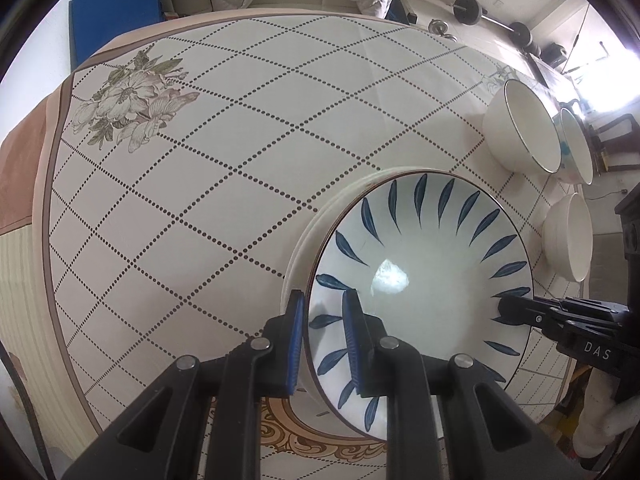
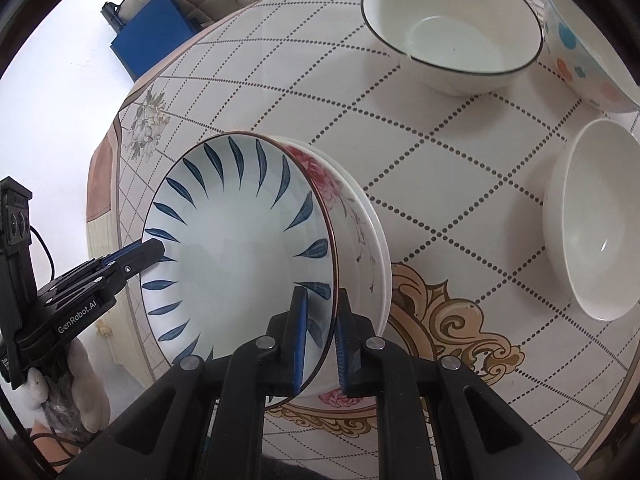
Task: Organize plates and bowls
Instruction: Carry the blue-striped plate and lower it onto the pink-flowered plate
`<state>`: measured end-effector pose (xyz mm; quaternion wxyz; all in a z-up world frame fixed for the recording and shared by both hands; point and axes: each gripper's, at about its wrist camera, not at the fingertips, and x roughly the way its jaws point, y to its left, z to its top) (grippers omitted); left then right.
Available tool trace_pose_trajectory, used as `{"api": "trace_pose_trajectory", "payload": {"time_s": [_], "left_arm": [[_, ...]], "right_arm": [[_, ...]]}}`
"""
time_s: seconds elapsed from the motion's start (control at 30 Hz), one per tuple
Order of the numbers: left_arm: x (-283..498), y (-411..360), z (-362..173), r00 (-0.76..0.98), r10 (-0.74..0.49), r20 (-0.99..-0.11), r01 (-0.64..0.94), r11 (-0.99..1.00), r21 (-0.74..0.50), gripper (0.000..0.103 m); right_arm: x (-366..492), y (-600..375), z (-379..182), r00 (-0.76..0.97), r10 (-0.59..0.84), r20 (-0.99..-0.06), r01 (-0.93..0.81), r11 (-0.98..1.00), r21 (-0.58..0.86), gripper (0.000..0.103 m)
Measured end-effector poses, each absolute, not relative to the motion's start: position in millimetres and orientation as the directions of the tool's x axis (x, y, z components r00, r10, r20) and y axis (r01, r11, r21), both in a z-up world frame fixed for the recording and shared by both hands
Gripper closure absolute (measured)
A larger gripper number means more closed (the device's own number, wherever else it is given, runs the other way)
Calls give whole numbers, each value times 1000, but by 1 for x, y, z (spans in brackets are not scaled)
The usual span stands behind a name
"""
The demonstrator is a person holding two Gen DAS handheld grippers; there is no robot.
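The left gripper (image 1: 322, 344) has its blue ribbed pads clamped on the rim of the leaf plate (image 1: 424, 280), one pad inside, one outside. The right gripper (image 2: 322, 332) pinches the opposite rim the same way. The glossy plate sits on a rose plate (image 2: 352, 216) over a white plate (image 2: 382, 240). Three smooth bowls stand apart on the dotted tablecloth (image 1: 224, 152): black-rimmed (image 2: 452, 24), spotted (image 2: 580, 56), plain (image 2: 592, 220).

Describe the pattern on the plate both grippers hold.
Blue leaf strokes ringing a white plate; right wrist view.
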<state>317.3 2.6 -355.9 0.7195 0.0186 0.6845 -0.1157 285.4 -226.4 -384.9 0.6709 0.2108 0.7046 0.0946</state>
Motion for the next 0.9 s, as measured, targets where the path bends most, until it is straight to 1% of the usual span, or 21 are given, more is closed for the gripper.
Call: {"api": "trace_pose_trajectory", "payload": {"time_s": [0.27, 0.57, 0.9], "left_arm": [[311, -1, -372, 18, -112, -994, 204, 973, -106, 86], [308, -10, -378, -2, -94, -996, 218, 972, -93, 86], [315, -10, -388, -98, -108, -989, 179, 976, -125, 85]], "right_arm": [[282, -220, -406, -42, 411, -911, 153, 904, 400, 89], [288, -216, -410, -53, 377, -925, 122, 922, 368, 90], [295, -236, -418, -122, 465, -877, 256, 868, 425, 88]]}}
